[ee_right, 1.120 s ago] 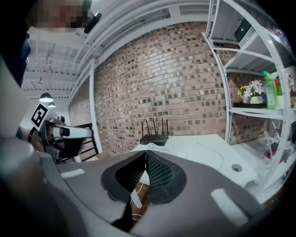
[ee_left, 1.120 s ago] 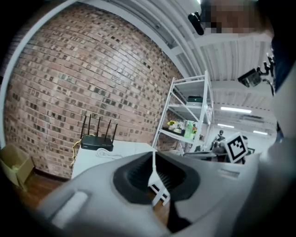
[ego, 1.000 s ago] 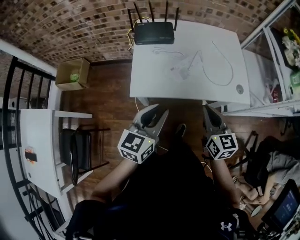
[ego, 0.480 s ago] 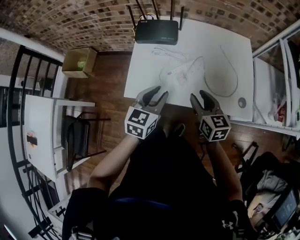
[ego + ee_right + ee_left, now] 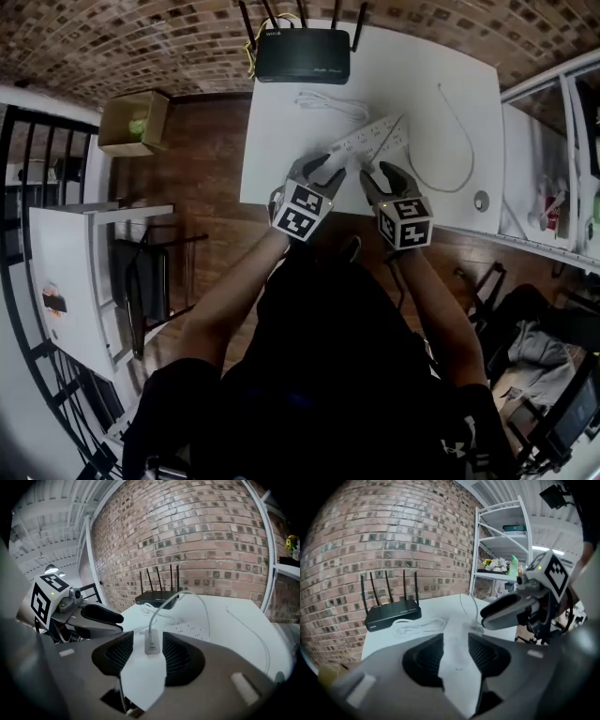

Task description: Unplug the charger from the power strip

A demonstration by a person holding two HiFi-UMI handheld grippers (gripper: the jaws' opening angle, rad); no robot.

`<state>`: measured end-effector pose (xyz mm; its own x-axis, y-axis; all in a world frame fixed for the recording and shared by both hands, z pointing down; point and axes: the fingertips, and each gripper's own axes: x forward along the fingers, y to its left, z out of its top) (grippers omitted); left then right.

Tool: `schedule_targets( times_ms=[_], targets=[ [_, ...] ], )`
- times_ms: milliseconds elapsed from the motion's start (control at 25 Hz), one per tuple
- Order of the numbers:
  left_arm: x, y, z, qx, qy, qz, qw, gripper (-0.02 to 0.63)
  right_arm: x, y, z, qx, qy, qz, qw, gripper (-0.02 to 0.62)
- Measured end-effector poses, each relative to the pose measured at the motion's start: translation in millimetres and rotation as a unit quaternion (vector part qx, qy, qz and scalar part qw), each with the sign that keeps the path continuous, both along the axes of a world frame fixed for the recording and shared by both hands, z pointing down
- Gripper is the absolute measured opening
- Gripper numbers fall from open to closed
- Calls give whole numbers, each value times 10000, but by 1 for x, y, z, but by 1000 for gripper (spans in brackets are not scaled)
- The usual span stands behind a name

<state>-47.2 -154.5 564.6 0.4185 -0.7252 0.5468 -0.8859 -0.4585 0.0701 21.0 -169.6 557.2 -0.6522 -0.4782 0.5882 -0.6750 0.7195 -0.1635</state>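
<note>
A white power strip [image 5: 372, 139] lies slantwise on the white table [image 5: 450, 66], and a small white charger [image 5: 151, 644] stands in it with its cable [image 5: 459, 141] looping away to the right. My left gripper [image 5: 326, 167] is at the strip's near-left end, jaws opening. The strip [image 5: 458, 639] runs between its pads, and I see no pad pressing on it. My right gripper [image 5: 380, 174] is just to the right, jaws opening. The charger sits between its pads [image 5: 180, 656] with a gap on each side.
A black router [image 5: 302, 56] with antennas stands at the table's far edge, a coiled white cord [image 5: 328, 101] in front of it. A small round disc [image 5: 481, 201] lies at the right near corner. Metal shelving [image 5: 553, 141] flanks the right, a cardboard box [image 5: 127, 131] the left floor.
Both grippers came forward and down from above the floor to the table's near edge at the power strip. The right jaws went from shut to wide, and the left jaws widened.
</note>
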Motion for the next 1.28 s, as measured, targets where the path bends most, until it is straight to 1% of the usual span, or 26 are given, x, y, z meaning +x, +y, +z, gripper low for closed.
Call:
schedule_targets(
  times_ms=[120, 240, 400, 600, 800, 920, 1120, 1280],
  targets=[
    [6, -6, 24, -215, -23, 231, 9995, 166, -1, -5, 23, -196, 270, 65, 9994, 198],
    [13, -10, 41, -326, -42, 418, 9986, 166, 0, -8, 38, -302, 522, 81, 9981, 198],
    [13, -19, 53, -392, -49, 477, 9981, 166, -6, -13, 51, -341, 686, 21, 9971, 198],
    [18, -22, 63, -460, -177, 681, 9965, 166, -14, -14, 63, -341, 943, -142, 9949, 198],
    [19, -22, 68, -500, -171, 725, 9960, 160, -16, -17, 66, -298, 1065, -199, 9937, 191],
    [20, -22, 70, -494, -222, 730, 9959, 153, -16, -16, 67, -189, 1202, -296, 9921, 142],
    [19, -22, 70, -528, -209, 763, 9955, 147, -16, -16, 69, -207, 1322, -364, 9903, 140],
    [20, -21, 70, -402, -403, 830, 9949, 156, -22, -15, 63, -273, 1358, -392, 9896, 140]
  ],
)
